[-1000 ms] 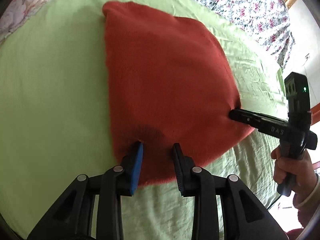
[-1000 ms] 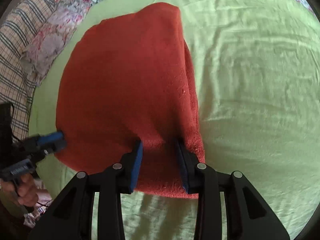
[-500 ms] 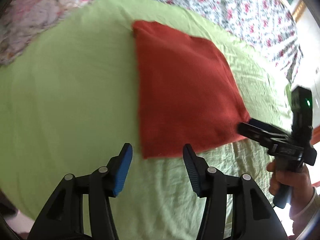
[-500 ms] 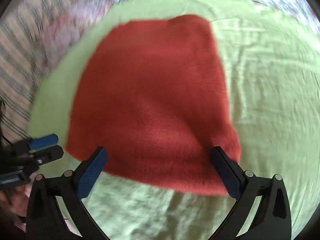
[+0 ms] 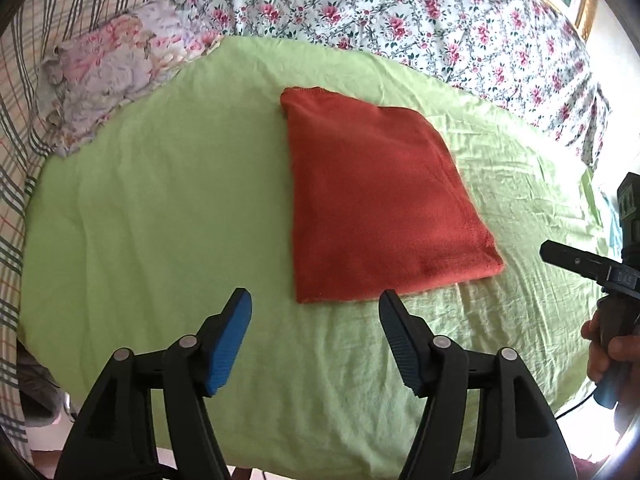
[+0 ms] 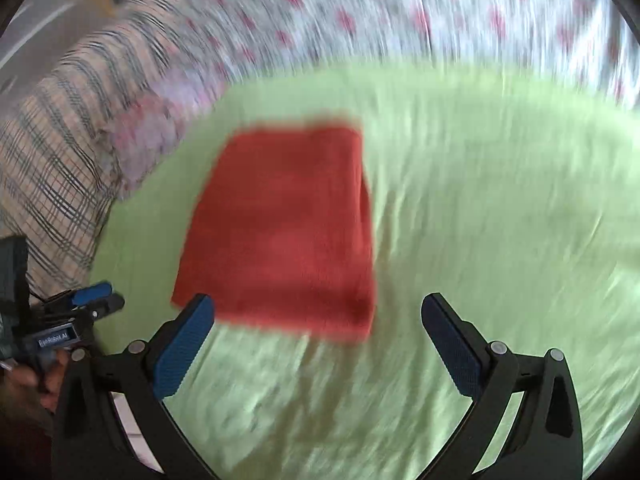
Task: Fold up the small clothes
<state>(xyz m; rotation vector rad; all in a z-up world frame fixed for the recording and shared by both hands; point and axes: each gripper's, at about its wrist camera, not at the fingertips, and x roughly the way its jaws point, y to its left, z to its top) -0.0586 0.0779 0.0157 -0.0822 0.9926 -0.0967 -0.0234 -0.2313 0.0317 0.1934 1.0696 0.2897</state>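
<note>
A rust-red knit garment [image 5: 380, 200] lies folded into a flat rectangle on the light green sheet [image 5: 160, 220]; it also shows, blurred, in the right wrist view [image 6: 284, 232]. My left gripper [image 5: 316, 316] is open and empty, held back above the garment's near edge. My right gripper [image 6: 320, 320] is open wide and empty, also back from the near edge. The right gripper shows at the right edge of the left wrist view [image 5: 576, 260]. The left gripper shows at the left of the right wrist view [image 6: 88, 300].
A floral bedspread [image 5: 400, 12] lies beyond the green sheet. A small floral pillow [image 5: 104, 80] and a plaid cover [image 5: 20, 120] lie at the left. The green sheet's front edge drops off below my grippers.
Both grippers have let go of the garment's near edge, opened, and pulled back and up. The garment now lies flat and farther away in both views.
</note>
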